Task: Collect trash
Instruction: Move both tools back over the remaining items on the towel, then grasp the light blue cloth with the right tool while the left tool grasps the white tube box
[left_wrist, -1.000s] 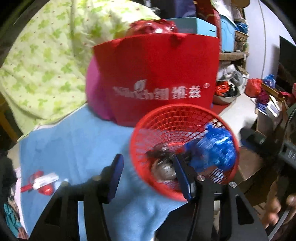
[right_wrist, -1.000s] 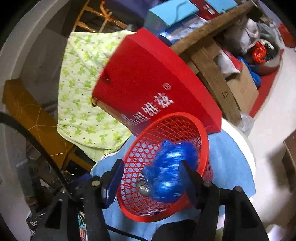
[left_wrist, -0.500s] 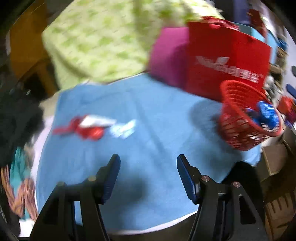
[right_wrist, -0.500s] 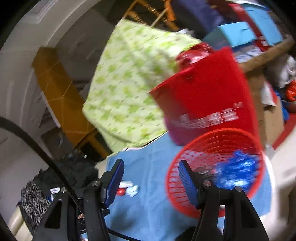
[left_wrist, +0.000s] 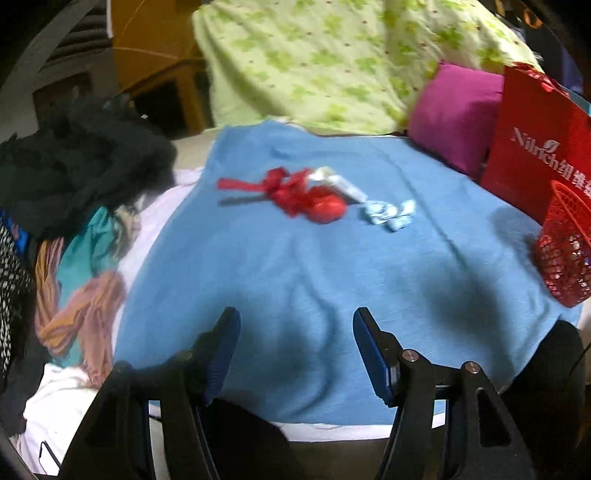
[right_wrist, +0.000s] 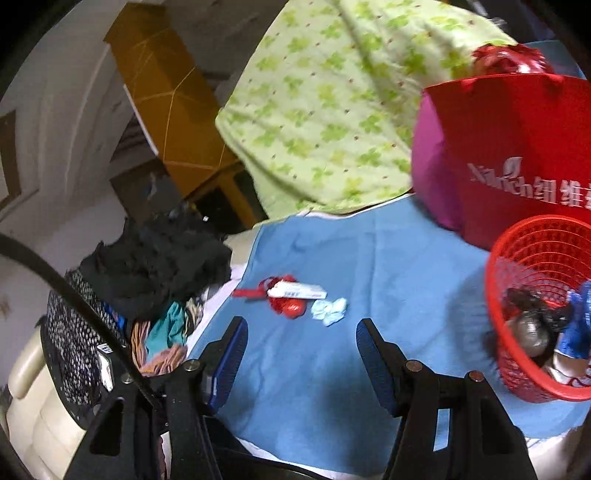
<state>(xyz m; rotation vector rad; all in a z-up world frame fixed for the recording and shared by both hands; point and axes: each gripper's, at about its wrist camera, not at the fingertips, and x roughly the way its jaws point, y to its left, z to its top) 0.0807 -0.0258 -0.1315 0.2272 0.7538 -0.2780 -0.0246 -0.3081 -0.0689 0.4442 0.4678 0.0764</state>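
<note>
On the blue cloth (left_wrist: 295, 266) lie a red crumpled wrapper with ribbon (left_wrist: 295, 194), a white tube-like wrapper (left_wrist: 338, 181) and a pale blue crumpled wrapper (left_wrist: 389, 214). They also show in the right wrist view: red wrapper (right_wrist: 286, 306), white wrapper (right_wrist: 297, 291), pale blue wrapper (right_wrist: 328, 312). The red mesh basket (right_wrist: 517, 258) at the right holds blue, black and silver trash; its side shows in the left wrist view (left_wrist: 563, 258). My left gripper (left_wrist: 295, 332) and right gripper (right_wrist: 301, 339) are open and empty, short of the wrappers.
A red paper bag (right_wrist: 517, 147) and a magenta cushion (left_wrist: 454, 114) stand behind the basket. A green patterned quilt (left_wrist: 332, 55) lies at the back. Dark and coloured clothes (left_wrist: 74, 177) pile at the left edge of the cloth.
Both grippers swung left, away from the basket, and now face the wrappers on the cloth. The blue trash, between the right gripper's fingers a second ago, lies in the basket.
</note>
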